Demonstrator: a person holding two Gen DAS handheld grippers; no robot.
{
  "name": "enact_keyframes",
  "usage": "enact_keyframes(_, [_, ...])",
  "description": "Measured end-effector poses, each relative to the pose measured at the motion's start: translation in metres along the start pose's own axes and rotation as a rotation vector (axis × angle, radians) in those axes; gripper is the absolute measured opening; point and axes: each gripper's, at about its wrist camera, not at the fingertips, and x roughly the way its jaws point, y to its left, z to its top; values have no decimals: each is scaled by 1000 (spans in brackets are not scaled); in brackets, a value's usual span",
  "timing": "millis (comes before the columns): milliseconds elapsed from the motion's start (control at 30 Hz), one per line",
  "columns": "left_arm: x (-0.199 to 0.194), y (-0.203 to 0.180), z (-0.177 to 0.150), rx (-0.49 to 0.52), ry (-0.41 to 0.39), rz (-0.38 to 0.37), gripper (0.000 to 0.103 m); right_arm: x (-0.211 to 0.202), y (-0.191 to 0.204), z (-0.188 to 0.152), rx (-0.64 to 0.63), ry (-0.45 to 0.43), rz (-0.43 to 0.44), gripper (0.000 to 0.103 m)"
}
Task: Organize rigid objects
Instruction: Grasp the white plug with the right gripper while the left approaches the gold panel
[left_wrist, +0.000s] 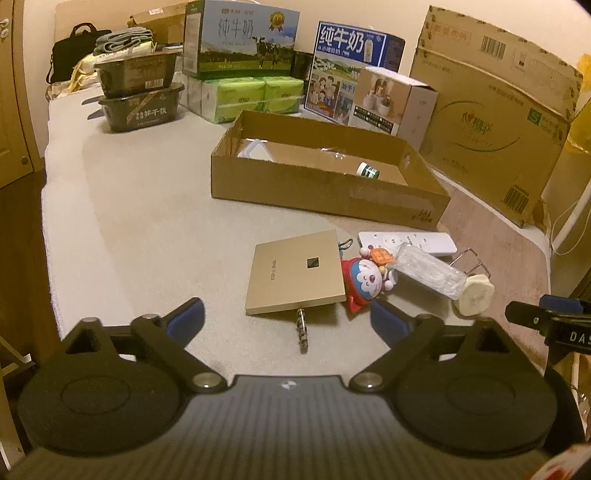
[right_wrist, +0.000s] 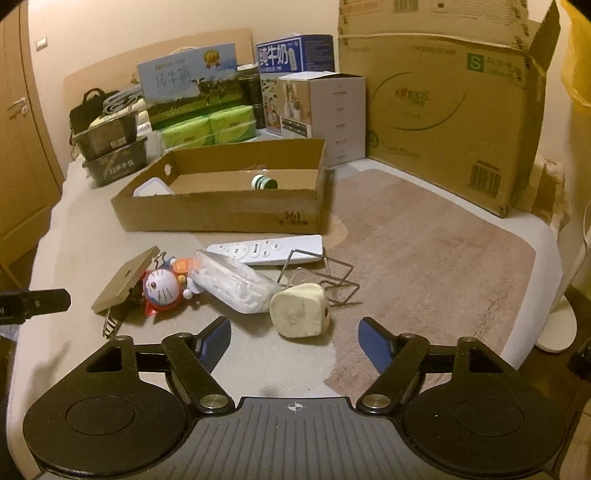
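Note:
A small pile lies on the bed cover in front of a shallow cardboard tray (left_wrist: 325, 195): a flat gold box (left_wrist: 297, 275), a blue-and-white cat toy (left_wrist: 365, 282), a white remote (left_wrist: 406, 242), a clear plastic case (left_wrist: 428, 273) and a cream block (right_wrist: 299, 314) on a wire frame. My left gripper (left_wrist: 288, 314) stands open just short of the gold box, nothing between its fingers. My right gripper (right_wrist: 295, 328) is open too, with the cream block a little ahead of its fingertips and untouched. The tray holds a small green-capped bottle (right_wrist: 264, 182) and a white item (right_wrist: 153, 188).
Milk cartons (left_wrist: 243, 37), green tissue packs (left_wrist: 258, 96), two stacked dark food tubs (left_wrist: 142, 92) and a large cardboard box (left_wrist: 491, 122) line the back. A striped key-like piece (left_wrist: 302, 334) pokes out under the gold box. A brown mat (right_wrist: 424, 266) covers the right side.

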Motion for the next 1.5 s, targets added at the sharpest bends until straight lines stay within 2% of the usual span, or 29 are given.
enact_keyframes(600, [63,16,23,-22,77,-87,99,40,2,1,2,44,-28,79])
enact_keyframes(1067, [98,35,24,-94,125,-226,98,62,5,-1,-14,50,-58,79])
enact_keyframes(1233, [103,34,23,-100,140,-234,90,69,7,-2,-21,66,-57,79])
enact_keyframes(1500, [108,31,23,-80,150,-228,87,75,8,-1,-20,70,-60,79])
